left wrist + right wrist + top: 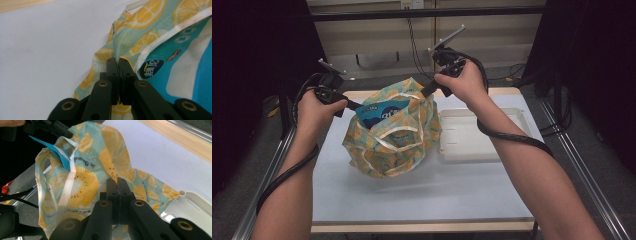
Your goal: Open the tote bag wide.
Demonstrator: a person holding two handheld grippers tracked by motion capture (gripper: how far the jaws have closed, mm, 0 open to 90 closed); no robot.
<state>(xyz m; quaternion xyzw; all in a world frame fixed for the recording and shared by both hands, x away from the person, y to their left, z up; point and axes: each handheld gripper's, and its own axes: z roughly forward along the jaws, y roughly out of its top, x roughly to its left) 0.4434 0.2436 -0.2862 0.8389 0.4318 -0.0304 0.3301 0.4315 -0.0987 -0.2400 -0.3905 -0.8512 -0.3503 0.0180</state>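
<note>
A cloth bag printed with lemon slices on teal stands in the middle of the white table. A blue snack packet sticks out of its mouth. My left gripper is shut on the bag's left rim, and in the left gripper view the jaws pinch the fabric beside the packet. My right gripper is shut on the right rim, its jaws closed on the printed cloth. The two grippers hold the mouth spread apart.
A shallow white tray lies on the table just right of the bag, also seen as the tray in the right gripper view. Cables trail from both grippers along the forearms. Dark curtains flank the table.
</note>
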